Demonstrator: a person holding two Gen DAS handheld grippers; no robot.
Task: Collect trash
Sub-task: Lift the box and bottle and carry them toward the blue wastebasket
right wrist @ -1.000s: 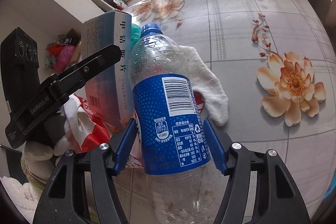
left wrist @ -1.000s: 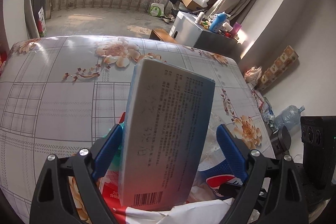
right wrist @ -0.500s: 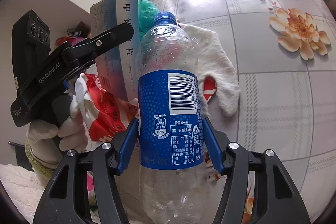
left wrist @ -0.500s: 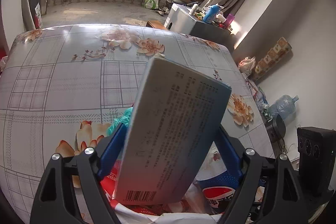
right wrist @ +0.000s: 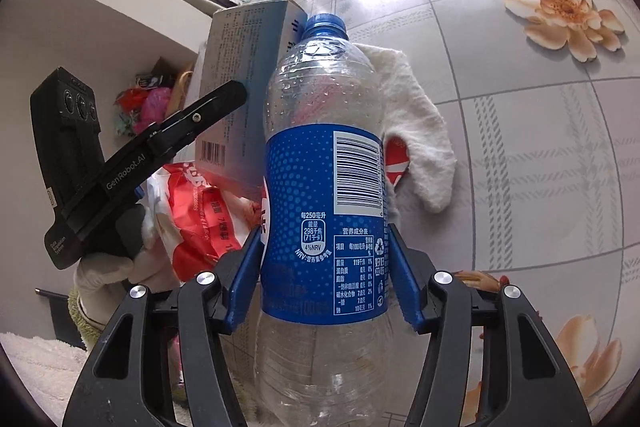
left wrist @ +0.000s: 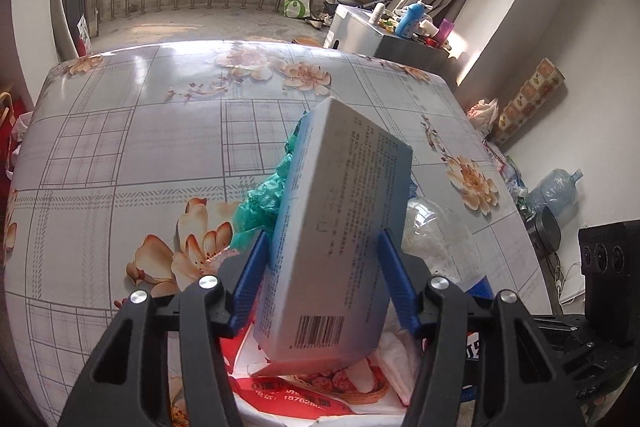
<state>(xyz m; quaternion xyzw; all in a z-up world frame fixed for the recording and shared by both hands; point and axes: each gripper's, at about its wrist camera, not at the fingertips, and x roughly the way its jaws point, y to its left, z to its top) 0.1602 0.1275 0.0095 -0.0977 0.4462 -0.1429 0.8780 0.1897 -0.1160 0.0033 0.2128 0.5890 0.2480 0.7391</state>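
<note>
Your left tongs (left wrist: 322, 277) have just been closing, and now their blue pads (left wrist: 250, 287) press both sides of the grey box (left wrist: 336, 247), which stood loose between them a moment ago. You hold the box tilted, low in the middle of the left view, with its barcode end down near the bottom. Behind it, on the flowered counter (left wrist: 140, 131), you can see a crumpled green bag (left wrist: 266, 203). Under it lies a red and white bag (left wrist: 304, 393).

Your right tongs (right wrist: 324, 273) squeeze the plastic bottle (right wrist: 324, 195) on its blue label, about half way open. The bottle stands up in the middle of the right view, blue cap at the top. Behind it a white cloth (right wrist: 416, 131) lies on the counter. At the left of that view you can see a white glove (right wrist: 104, 271) holding the left tongs.
</note>
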